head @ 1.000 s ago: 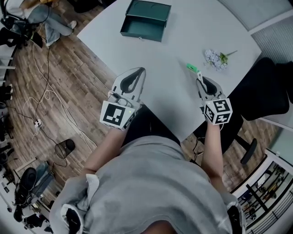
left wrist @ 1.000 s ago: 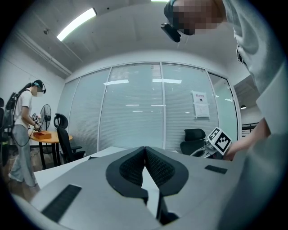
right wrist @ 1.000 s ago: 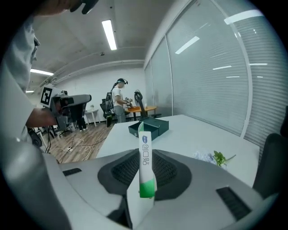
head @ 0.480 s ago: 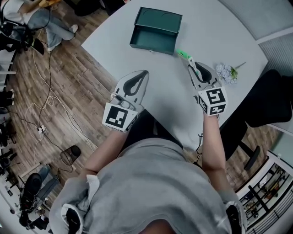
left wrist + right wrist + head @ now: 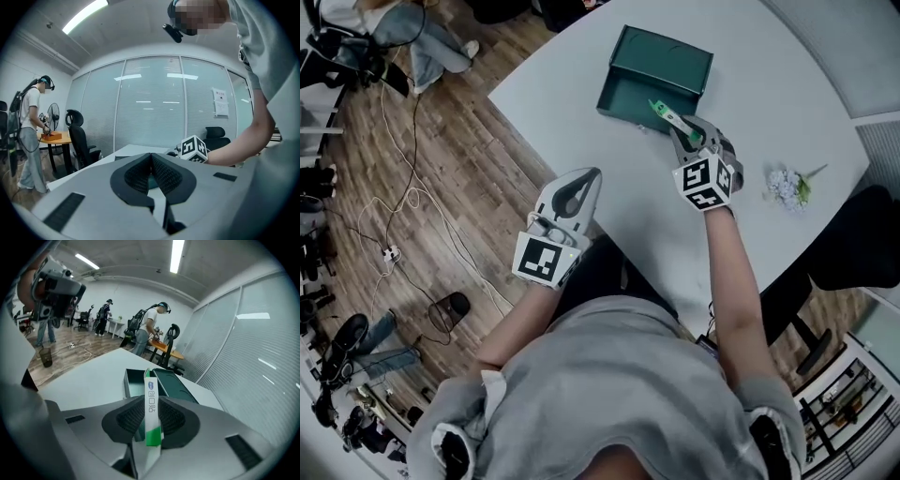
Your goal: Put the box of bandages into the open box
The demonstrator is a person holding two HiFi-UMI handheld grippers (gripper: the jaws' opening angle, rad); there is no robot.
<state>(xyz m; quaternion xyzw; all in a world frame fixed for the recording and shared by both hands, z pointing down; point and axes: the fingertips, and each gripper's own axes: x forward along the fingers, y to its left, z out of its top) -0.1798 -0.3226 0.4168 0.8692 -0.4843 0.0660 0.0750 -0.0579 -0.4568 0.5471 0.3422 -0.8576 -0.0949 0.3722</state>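
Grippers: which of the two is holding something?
The right gripper, clamped on the green-and-white box of bandages; the left gripper has its jaws together with nothing between them.

1. I see the box of bandages (image 5: 152,411), slim and white with a green end, clamped on edge between my right gripper's (image 5: 684,139) jaws.
2. The open box (image 5: 661,70), dark green with its lid flipped back, sits on the bench directly ahead of that gripper.

The grey right gripper (image 5: 682,131) has black ribbed pads (image 5: 172,418); between them is a slim white cardboard bandage box (image 5: 151,408), green at its near end, with a blue mark. Beyond the fingertips lies a dark green rectangular open box (image 5: 656,75); behind them sits a black-and-white marker cube (image 5: 705,183).
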